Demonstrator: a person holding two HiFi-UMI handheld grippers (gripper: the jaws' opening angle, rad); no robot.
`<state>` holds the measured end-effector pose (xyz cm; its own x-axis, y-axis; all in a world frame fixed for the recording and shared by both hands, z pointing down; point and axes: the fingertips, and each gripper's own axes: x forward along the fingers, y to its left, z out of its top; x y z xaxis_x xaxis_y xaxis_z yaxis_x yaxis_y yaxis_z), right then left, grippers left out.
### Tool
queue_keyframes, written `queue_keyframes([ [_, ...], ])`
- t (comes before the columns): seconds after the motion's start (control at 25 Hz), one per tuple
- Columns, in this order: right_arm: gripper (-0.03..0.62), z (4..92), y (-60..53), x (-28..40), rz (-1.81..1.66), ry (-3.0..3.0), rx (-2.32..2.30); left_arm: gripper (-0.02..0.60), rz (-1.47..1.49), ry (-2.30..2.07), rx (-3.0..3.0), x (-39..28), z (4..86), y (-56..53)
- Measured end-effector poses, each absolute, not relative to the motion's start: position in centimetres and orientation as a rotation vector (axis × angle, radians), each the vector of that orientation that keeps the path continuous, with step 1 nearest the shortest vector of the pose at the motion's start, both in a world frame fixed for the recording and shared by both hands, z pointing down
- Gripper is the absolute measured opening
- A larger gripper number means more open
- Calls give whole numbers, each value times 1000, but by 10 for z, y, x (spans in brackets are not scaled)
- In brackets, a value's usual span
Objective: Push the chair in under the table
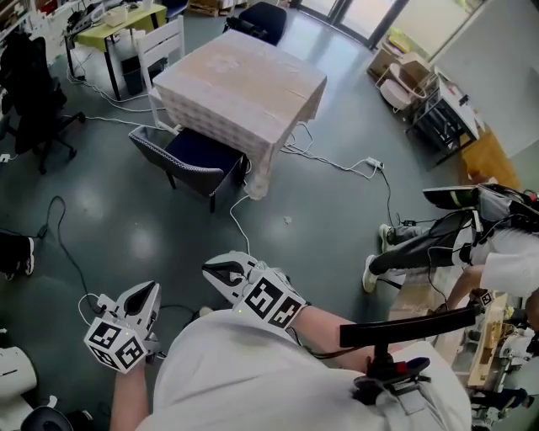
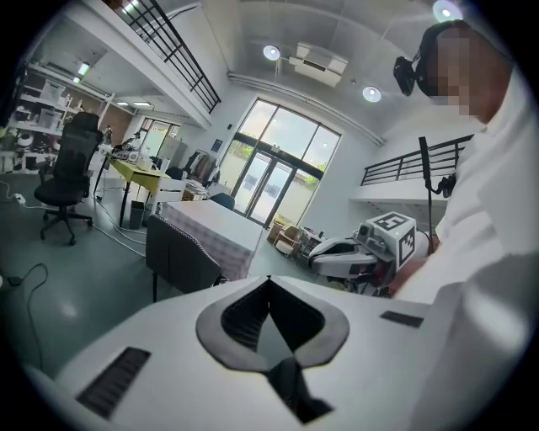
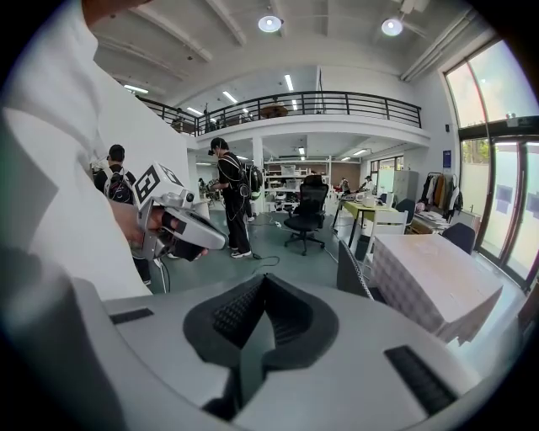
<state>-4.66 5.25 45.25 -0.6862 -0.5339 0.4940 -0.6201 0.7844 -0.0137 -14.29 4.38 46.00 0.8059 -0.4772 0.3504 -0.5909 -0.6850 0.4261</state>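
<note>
Chair, dark blue, stands mostly out from under one side of the cloth-covered table, well apart from the left gripper and right gripper, both with jaws closed on nothing.

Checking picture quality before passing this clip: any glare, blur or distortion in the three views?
Head view: sharp, evenly lit, pale sheen on the floor beside the chair. Left gripper view: fisheye bending, dark corners, glass doors washed pale. Right gripper view: same fisheye, ceiling lamp flares, windows bright.
</note>
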Motion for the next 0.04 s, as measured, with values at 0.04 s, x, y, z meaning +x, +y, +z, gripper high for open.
queue_keyframes([
  [0.04, 14, 453, 50, -44, 248, -2501, 865, 11, 282, -783, 2463, -140, 459, 41],
])
